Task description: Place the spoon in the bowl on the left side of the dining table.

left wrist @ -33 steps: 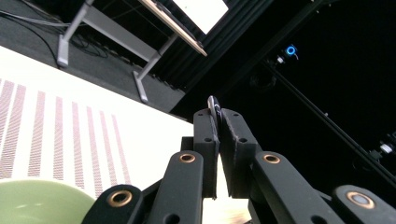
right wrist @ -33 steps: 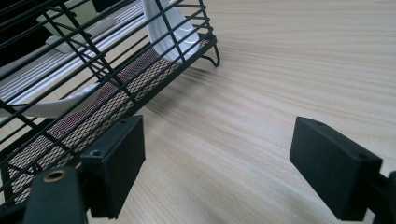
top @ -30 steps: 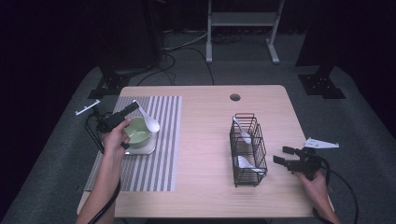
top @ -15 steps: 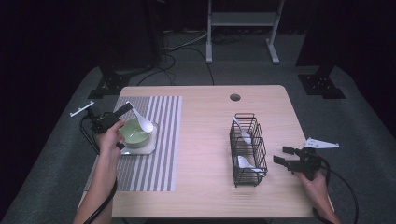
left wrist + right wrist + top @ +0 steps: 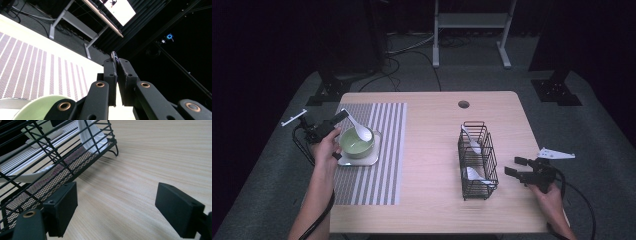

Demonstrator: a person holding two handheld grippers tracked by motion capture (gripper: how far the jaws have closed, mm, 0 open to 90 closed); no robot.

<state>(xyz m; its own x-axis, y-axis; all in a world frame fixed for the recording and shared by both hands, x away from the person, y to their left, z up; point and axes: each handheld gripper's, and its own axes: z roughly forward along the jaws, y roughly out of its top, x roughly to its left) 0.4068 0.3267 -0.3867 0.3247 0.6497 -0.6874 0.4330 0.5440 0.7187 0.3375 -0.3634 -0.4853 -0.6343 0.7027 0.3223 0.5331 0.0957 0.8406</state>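
The left hand-held gripper (image 5: 341, 117) pinches a white spoon (image 5: 357, 128) over the green bowl (image 5: 356, 145) near the bench's left edge. The right hand-held gripper (image 5: 516, 166), jaws spread, rests beside the wire basket (image 5: 477, 161).

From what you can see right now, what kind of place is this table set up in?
Probably a recording studio or lab, not a kitchen. Dark walls surround a lone wooden table on grey carpet, with equipment stands and loose cables behind it. The left gripper view shows a lit screen on a desk.

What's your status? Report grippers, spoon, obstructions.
Left gripper shut on white spoon, its scoop over the green bowl. Right gripper open, idle beside the wire rack. Nothing in the way.
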